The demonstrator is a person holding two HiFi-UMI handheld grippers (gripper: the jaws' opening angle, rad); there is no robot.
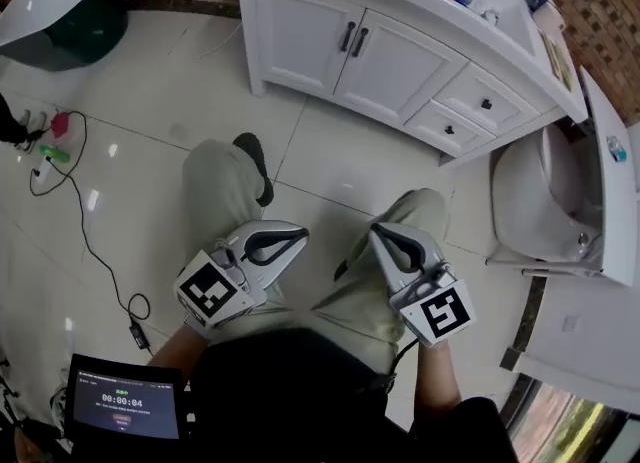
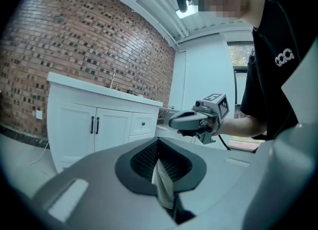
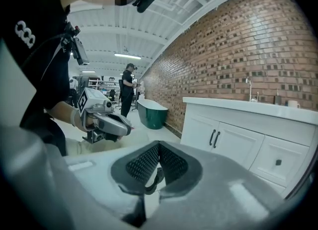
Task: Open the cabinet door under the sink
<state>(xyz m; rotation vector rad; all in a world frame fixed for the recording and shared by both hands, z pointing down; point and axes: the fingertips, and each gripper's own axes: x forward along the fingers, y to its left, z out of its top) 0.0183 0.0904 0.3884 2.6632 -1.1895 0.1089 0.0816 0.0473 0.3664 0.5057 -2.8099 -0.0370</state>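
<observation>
— White cabinet door (image 1: 300, 36), shut, on the far side, well apart from both grippers.
— Light and stiff on its hinges, I'd guess. Take the black handle (image 1: 347, 37). On the left gripper (image 1: 298, 238) and right gripper (image 1: 376, 232), jaws pressed together, empty.
</observation>
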